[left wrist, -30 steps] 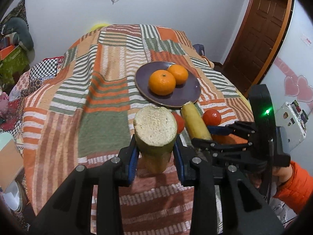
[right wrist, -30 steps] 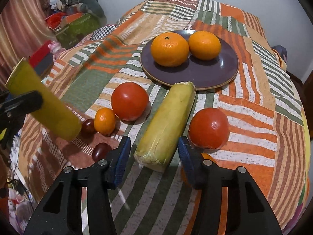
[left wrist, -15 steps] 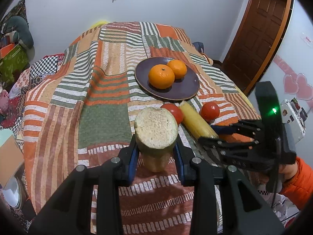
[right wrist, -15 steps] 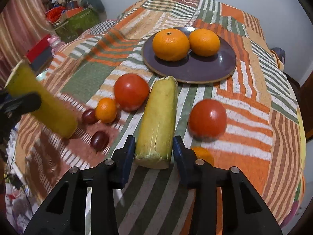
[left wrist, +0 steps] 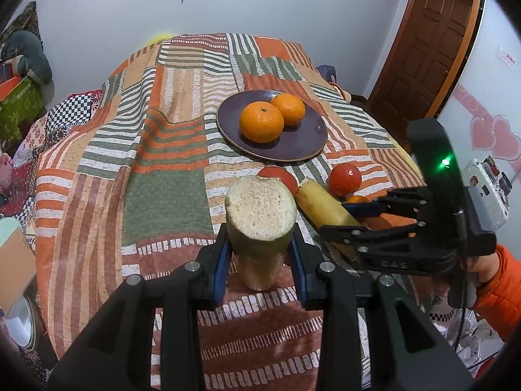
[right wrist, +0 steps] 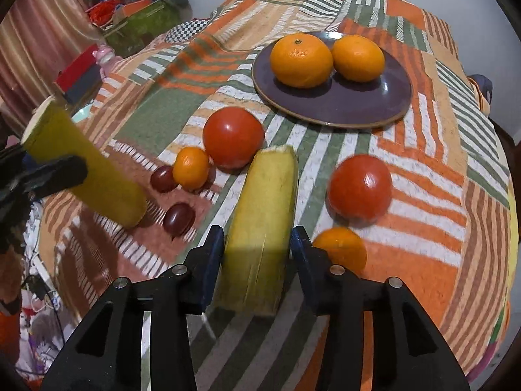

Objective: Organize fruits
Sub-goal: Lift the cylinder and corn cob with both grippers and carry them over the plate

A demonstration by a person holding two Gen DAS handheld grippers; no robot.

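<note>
My left gripper (left wrist: 260, 254) is shut on a thick yellow-green cane piece (left wrist: 260, 224), held up above the table's near edge, its cut end facing me. It also shows in the right wrist view (right wrist: 88, 169). My right gripper (right wrist: 257, 254) is shut on a second yellow cane piece (right wrist: 263, 221), which lies lengthwise between the blue pads. A purple plate (right wrist: 358, 104) holds two oranges (right wrist: 301, 60). Two tomatoes (right wrist: 232, 137) (right wrist: 359, 187), two small oranges (right wrist: 190, 167) (right wrist: 342, 247) and two dark red cherry tomatoes (right wrist: 162, 179) lie on the striped cloth.
The table is covered by a striped patchwork cloth (left wrist: 162, 123). A brown door (left wrist: 426, 42) stands at the far right. Boxes and clutter (right wrist: 136, 16) lie on the floor left of the table. A white device (left wrist: 485, 192) sits at the right.
My right gripper has closed onto the second cane piece and drawn it back toward me. My left gripper has pulled back and up a little with its cane piece.
</note>
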